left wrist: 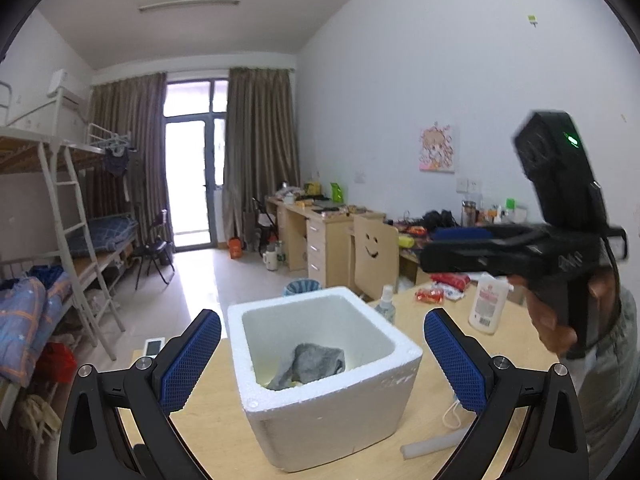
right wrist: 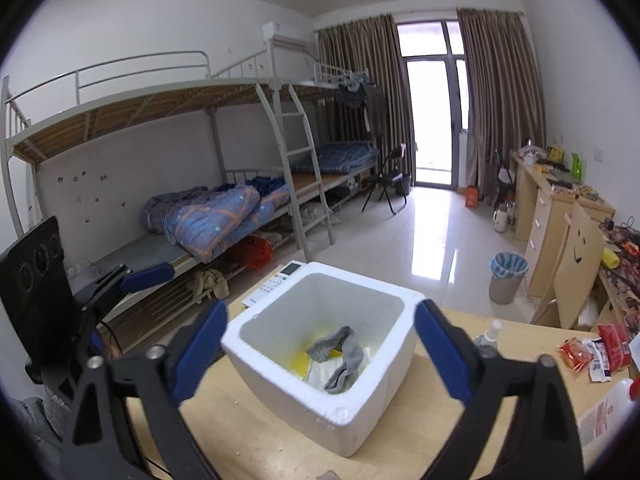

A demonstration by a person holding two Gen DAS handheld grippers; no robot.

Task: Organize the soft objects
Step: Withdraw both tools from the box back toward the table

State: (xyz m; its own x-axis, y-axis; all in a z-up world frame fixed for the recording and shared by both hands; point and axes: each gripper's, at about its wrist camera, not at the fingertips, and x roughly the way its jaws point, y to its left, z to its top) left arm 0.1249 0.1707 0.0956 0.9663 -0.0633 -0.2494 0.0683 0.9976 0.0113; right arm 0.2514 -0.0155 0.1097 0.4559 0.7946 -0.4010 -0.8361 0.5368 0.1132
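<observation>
- Left wrist view: wooden table [left wrist: 216, 432] in a dormitory room; white foam box [left wrist: 328, 380] near its far edge. Left gripper [left wrist: 322, 360] spread wide, empty, flanking the box. Grey sock [left wrist: 310, 364] lies inside.
- Right wrist view: right gripper [right wrist: 318, 356] spread, empty, over the box rim; sock [right wrist: 340, 354] on the box floor.

The wooden counter [right wrist: 248, 420] carries a white foam box [right wrist: 320, 360] between the right claw's [right wrist: 318, 346] fingers — beyond-left a remote [right wrist: 276, 282], rightward a spray bottle [right wrist: 489, 334], snack packets [right wrist: 592, 350], a lotion bottle [right wrist: 608, 408].
</observation>
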